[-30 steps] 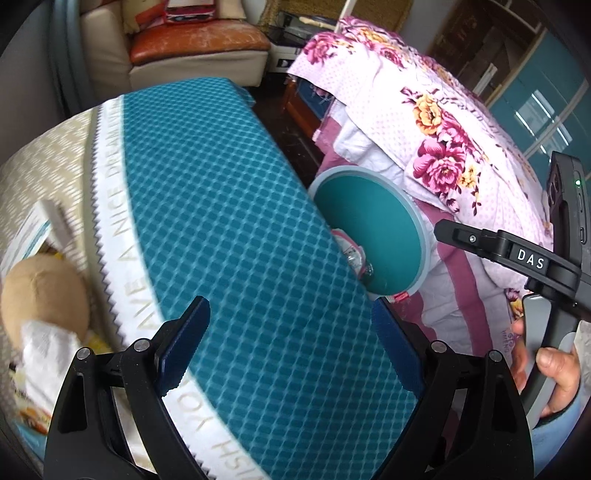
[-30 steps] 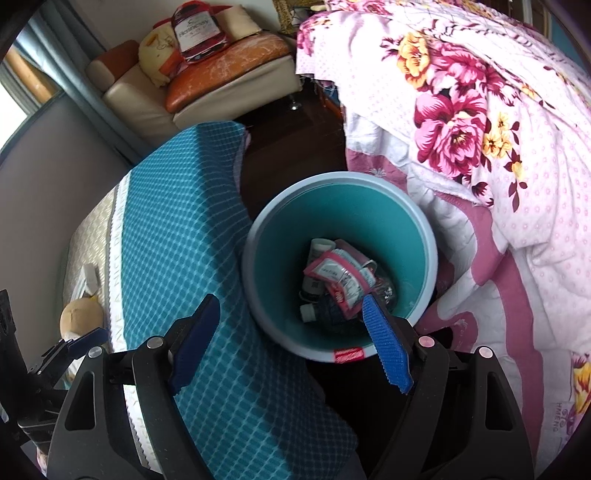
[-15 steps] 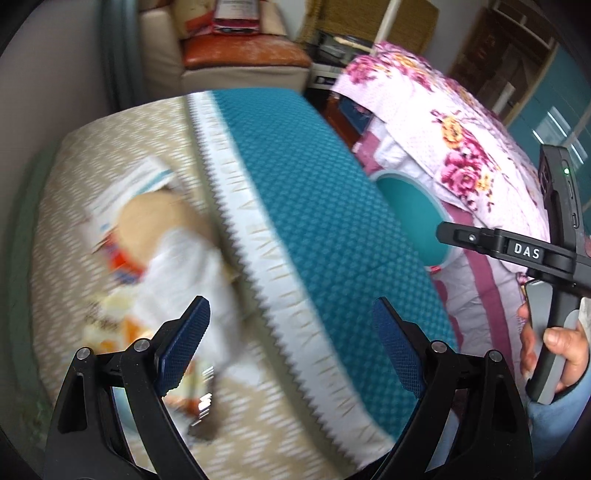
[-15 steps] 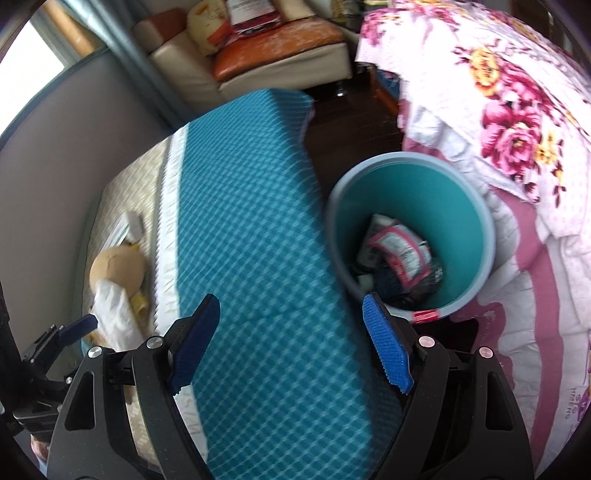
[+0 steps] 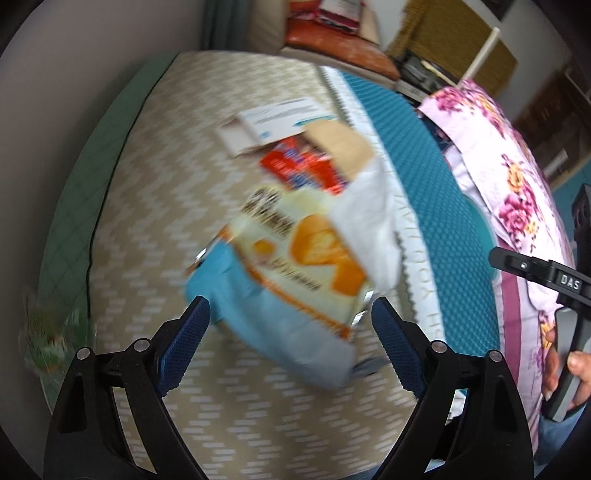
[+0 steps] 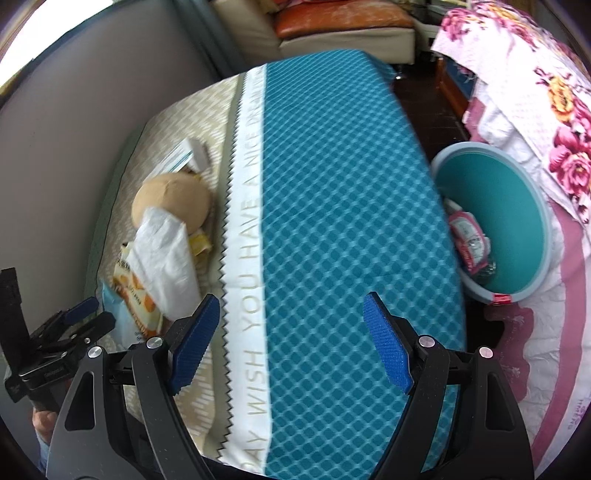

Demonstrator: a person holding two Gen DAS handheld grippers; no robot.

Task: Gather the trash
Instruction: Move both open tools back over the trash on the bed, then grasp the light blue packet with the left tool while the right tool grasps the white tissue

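Observation:
A pile of trash lies on the beige patterned cloth. It holds a yellow and blue snack bag [image 5: 295,254], a white tissue [image 5: 369,218], a red wrapper [image 5: 303,170], a tan round thing [image 6: 171,197] and a white leaflet [image 5: 280,118]. My left gripper [image 5: 291,347] is open and empty, just in front of the snack bag. My right gripper [image 6: 291,343] is open and empty above the teal quilt [image 6: 332,221]. The teal bin [image 6: 506,221] stands on the floor to its right with wrappers [image 6: 469,243] inside. The left view is blurred.
The floral bedspread [image 6: 546,92] hangs beside the bin. A sofa with an orange cushion [image 6: 340,18] stands at the back. A grey wall [image 6: 92,92] borders the left side. The left gripper shows in the right wrist view [image 6: 77,317].
Both grippers swung left, away from the bin. The left one now faces the trash pile close up; the right one moved from above the bin to above the quilt. Both stayed open.

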